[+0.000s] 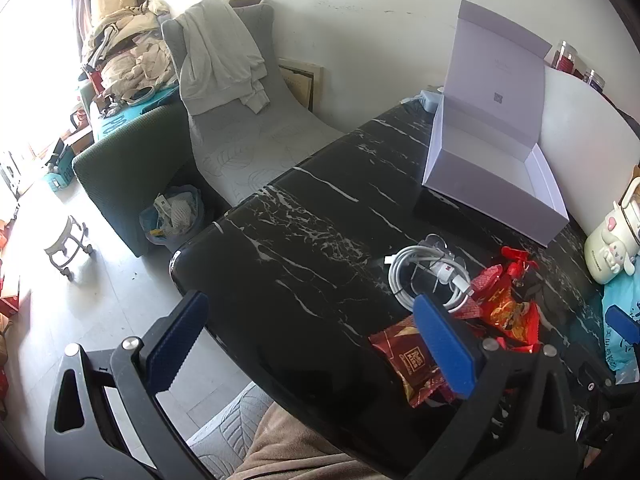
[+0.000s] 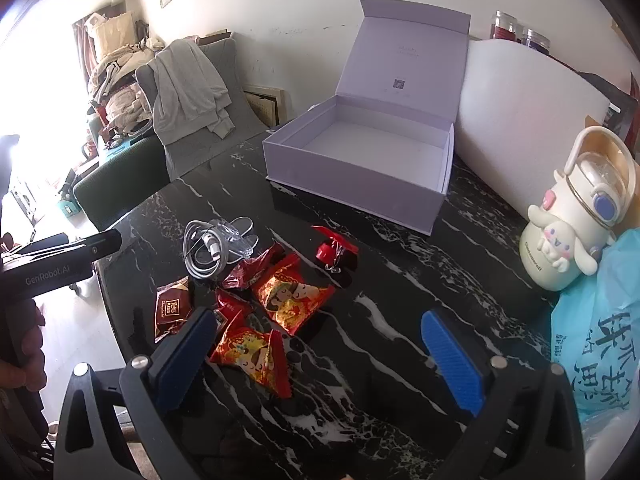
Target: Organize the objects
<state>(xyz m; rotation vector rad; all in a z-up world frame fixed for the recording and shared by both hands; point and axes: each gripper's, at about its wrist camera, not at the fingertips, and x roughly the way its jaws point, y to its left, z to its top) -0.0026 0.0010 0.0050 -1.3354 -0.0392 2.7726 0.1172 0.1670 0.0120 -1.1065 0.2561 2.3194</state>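
Four crinkly foil packets lie near a rigid rectangular box.

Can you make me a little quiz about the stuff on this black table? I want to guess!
1. True or false: the white box has its lid open and nothing inside.
2. What lies closest to the coiled white cable? A) the cartoon bottle B) the red snack packets C) the blue bag
3. Fill in: both the left gripper and the right gripper are ____ and hold nothing.

Key: 1 true; 2 B; 3 open.
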